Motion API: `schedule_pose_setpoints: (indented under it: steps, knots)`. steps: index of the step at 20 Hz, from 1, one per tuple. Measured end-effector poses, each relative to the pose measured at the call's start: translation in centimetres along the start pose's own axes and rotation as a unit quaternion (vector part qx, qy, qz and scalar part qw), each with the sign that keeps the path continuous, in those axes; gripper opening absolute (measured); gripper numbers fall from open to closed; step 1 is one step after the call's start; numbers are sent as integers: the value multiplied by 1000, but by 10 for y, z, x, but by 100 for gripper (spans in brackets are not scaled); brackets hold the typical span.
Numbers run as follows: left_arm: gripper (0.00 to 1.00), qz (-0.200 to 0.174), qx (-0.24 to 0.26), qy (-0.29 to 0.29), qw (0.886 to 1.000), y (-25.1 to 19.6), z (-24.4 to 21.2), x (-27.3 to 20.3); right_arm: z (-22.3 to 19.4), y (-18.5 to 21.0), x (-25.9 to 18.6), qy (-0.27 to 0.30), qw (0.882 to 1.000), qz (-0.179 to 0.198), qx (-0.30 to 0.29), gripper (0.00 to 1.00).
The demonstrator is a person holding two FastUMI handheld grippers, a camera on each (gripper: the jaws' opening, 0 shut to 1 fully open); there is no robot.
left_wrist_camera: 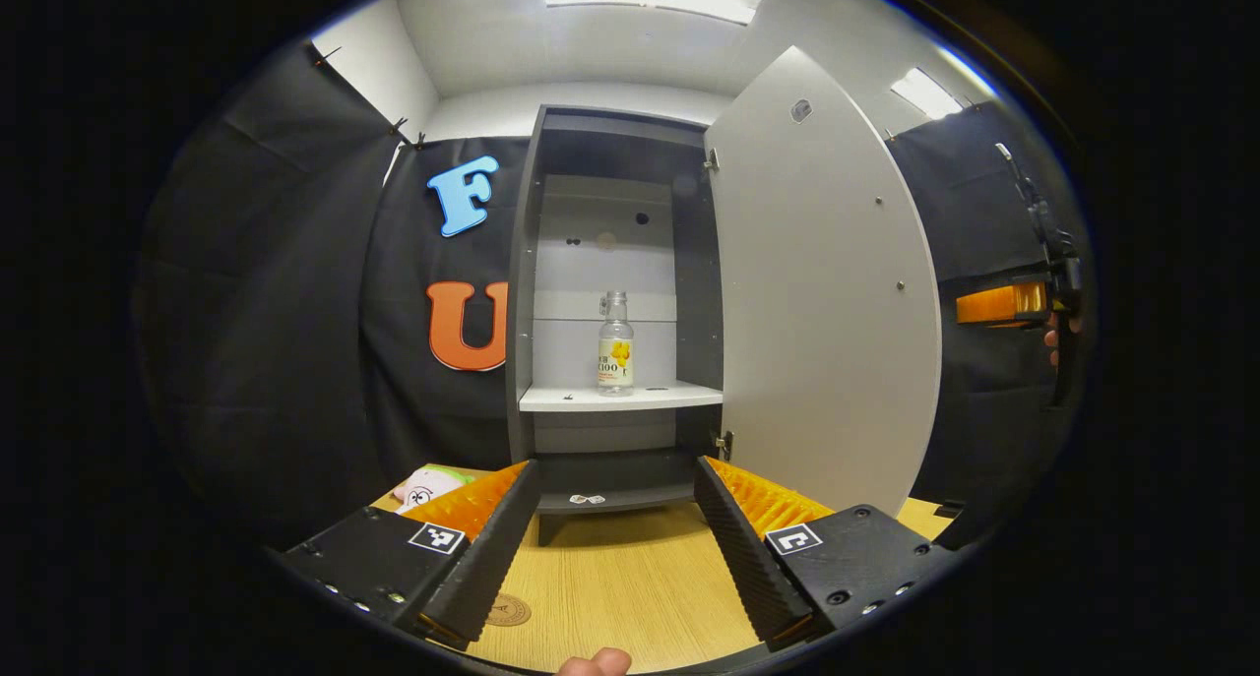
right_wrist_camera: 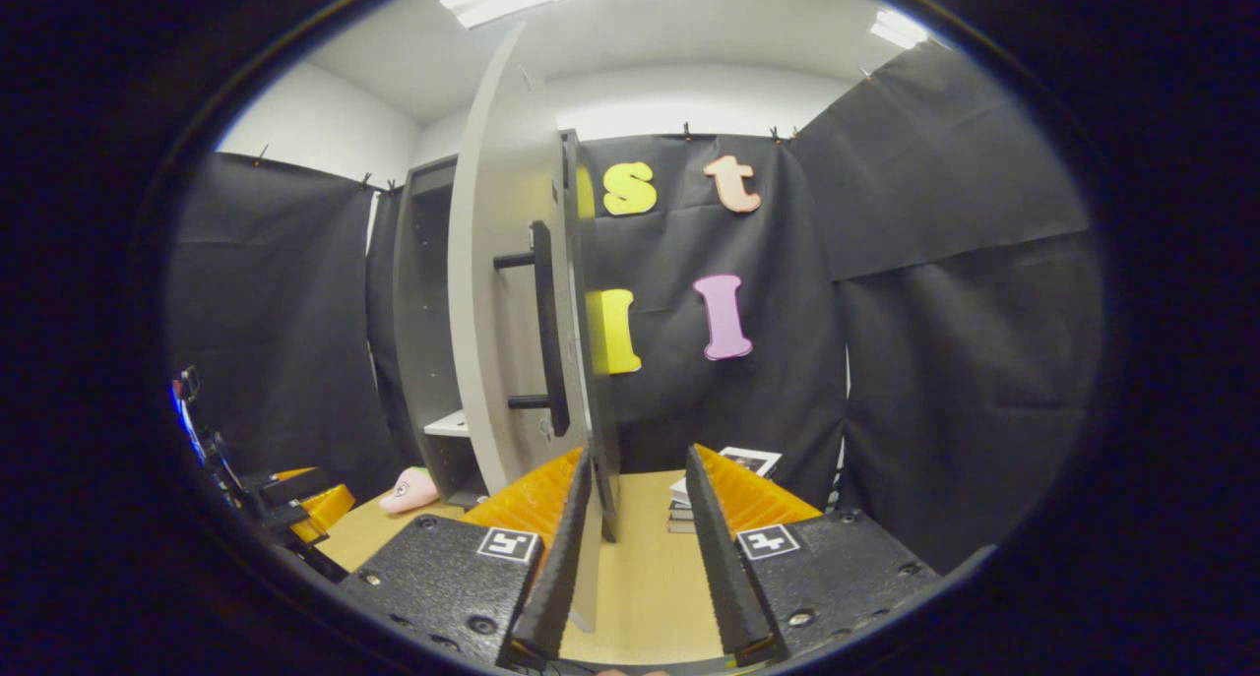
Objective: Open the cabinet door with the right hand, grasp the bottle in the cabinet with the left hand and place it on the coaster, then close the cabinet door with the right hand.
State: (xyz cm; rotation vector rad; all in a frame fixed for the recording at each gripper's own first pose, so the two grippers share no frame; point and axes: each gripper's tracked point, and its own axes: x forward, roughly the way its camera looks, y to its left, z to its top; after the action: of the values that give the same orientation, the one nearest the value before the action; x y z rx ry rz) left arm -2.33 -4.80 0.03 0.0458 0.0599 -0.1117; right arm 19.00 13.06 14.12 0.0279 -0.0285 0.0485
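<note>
Already the cabinet door (left_wrist_camera: 822, 292) stands wide open, and the bottle (left_wrist_camera: 615, 344) sits upright on the white shelf (left_wrist_camera: 620, 397) inside. Left tongs (left_wrist_camera: 615, 519) gape apart above the wooden surface (left_wrist_camera: 620, 578), facing the cabinet, well short of the bottle. A round coaster (left_wrist_camera: 508, 610) lies beside the left finger. Right tongs (right_wrist_camera: 635, 528) are apart too, the door's edge seemingly between the fingers, below the handle (right_wrist_camera: 546, 332).
</note>
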Motion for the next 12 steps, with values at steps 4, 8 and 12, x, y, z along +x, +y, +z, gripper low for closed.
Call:
schedule_pose_setpoints:
  steps: [4,8,12]
  knots:
    - [95,-8,8,-18,1000,1,24,24,8,-10,8,-28,999,-10,-43,80]
    - [95,-12,16,-45,999,1,55,60,9,-7,9,-31,998,-1,-45,93]
    - [95,-15,13,-61,998,0,82,104,8,-3,12,-30,999,13,-36,93]
